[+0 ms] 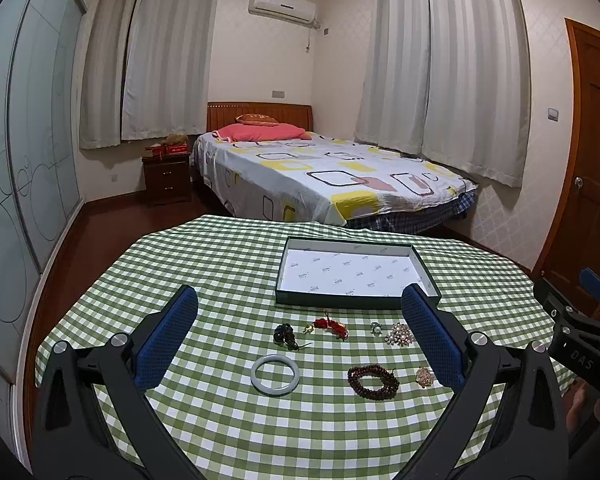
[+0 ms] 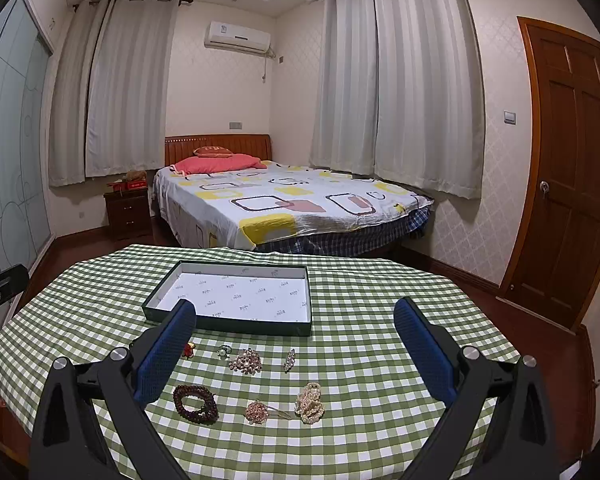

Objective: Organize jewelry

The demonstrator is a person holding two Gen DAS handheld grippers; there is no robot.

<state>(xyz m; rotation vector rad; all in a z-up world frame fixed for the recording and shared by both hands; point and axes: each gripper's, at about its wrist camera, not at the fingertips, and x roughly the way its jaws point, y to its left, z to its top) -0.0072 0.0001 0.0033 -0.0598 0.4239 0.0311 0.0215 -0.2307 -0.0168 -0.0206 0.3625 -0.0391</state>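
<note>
Both grippers hang above the near part of the checked tablecloth with jaws spread wide and nothing between the pads. The landmark is the shallow dark box with its white lining, lying flat with its long side running left to right across the table. All the jewelry sits on the cloth on the near side of the box, none inside it. Ahead of the left gripper, between its fingers, lie the pale bangle, flat and nearest, the dark bead bracelet, a black beaded piece and a red knotted charm just before the box wall. Ahead of the right gripper lie the brooch, a small ring, a slim clip pointing toward the box, a pearl strand heaped up, and a flower hairpin — its pin seems to point right, though it is faint. Bare cloth spreads right of the box to the table edge.
</note>
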